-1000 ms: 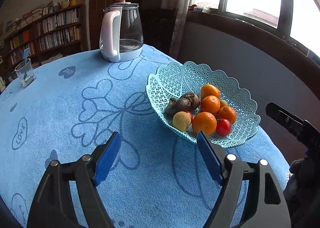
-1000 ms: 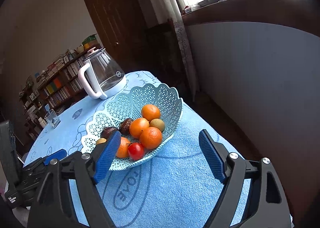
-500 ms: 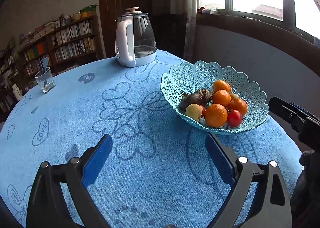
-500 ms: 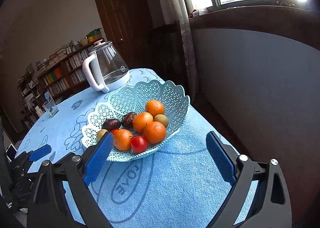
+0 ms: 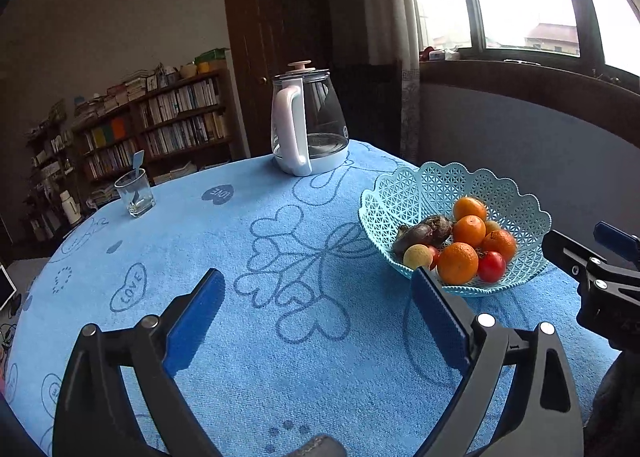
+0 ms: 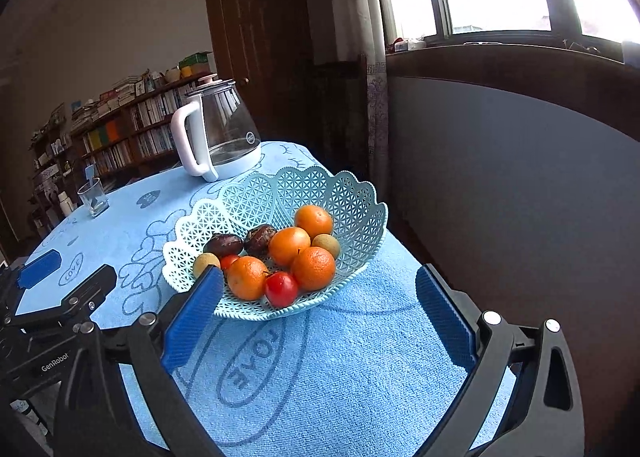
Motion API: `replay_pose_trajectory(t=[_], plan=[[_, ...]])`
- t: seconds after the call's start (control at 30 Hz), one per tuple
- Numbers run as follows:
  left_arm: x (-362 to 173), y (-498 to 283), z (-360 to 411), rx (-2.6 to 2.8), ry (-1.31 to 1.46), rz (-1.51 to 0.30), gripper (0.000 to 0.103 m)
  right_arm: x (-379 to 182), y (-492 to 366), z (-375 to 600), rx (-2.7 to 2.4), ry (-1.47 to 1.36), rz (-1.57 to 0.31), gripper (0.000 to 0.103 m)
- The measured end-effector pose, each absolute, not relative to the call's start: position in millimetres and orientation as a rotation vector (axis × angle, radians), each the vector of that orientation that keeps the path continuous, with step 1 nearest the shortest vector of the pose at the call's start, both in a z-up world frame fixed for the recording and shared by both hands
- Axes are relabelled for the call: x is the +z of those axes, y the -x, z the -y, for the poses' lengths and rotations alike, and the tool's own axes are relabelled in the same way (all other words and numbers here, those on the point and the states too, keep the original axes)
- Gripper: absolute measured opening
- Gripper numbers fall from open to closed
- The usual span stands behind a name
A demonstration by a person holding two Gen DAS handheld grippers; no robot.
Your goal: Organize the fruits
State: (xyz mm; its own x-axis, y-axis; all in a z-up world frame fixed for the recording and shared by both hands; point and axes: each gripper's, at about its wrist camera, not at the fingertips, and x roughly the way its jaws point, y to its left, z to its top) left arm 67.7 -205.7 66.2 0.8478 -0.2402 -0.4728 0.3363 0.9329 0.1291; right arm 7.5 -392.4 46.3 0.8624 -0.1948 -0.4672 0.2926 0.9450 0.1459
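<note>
A light blue lattice fruit basket (image 5: 432,185) (image 6: 352,201) stands on the blue tablecloth near the table's right edge. It holds several oranges (image 5: 457,263) (image 6: 313,268), a red tomato (image 5: 491,266) (image 6: 281,289), dark purple fruits (image 5: 434,227) (image 6: 224,245) and small yellow-green fruits (image 5: 417,256) (image 6: 326,245). My left gripper (image 5: 318,321) is open and empty, above the cloth left of the basket. My right gripper (image 6: 320,317) is open and empty, just in front of the basket; it also shows at the right edge of the left wrist view (image 5: 600,273).
A glass kettle with a white handle (image 5: 306,125) (image 6: 216,133) stands at the table's far side. A drinking glass (image 5: 135,193) (image 6: 93,199) stands at the far left. Bookshelves (image 5: 152,125), a door and a window wall lie beyond the table.
Both grippers have pulled back and tilted up, so the basket and kettle sit farther off and lower in view. Both stay open and empty. The fruits have not moved.
</note>
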Motion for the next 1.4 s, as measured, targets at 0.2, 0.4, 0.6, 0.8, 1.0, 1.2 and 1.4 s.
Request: replay_pose_trajectory(t=[0.2, 0.4, 0.6, 0.8, 1.0, 1.2, 1.4], plan=[[67.2, -66.2, 206.1, -0.301, -0.208, -0.461, 0.093, 47.1, -5.8, 388.3, -0.269, -0.191, -0.451, 0.098], [67.1, -65.1, 207.2, -0.305, -0.209, -0.460, 0.093, 47.5, -5.5, 387.9, -0.274, -0.187, -0.445, 0.098], [68.1, -62.2, 208.9, -0.311, -0.211, -0.454, 0.093, 47.4, -5.5, 387.9, -0.278, -0.187, -0.443, 0.098], [68.4, -59.2, 211.1, -0.319, -0.214, -0.448, 0.093, 47.5, -5.4, 387.8, -0.279, -0.188, -0.444, 0.098], [69.1, -59.2, 211.1, -0.315, -0.212, -0.440, 0.098, 46.8, -5.4, 388.0, -0.282, -0.187, -0.444, 0.098], [69.0, -59.3, 210.5, -0.319, -0.208, -0.444, 0.098, 45.9, -6.2, 388.5, -0.287, -0.184, -0.447, 0.098], [67.2, -59.0, 213.0, -0.315, -0.226, -0.448, 0.098, 45.8, -5.4, 389.3, -0.291, -0.189, -0.448, 0.098]])
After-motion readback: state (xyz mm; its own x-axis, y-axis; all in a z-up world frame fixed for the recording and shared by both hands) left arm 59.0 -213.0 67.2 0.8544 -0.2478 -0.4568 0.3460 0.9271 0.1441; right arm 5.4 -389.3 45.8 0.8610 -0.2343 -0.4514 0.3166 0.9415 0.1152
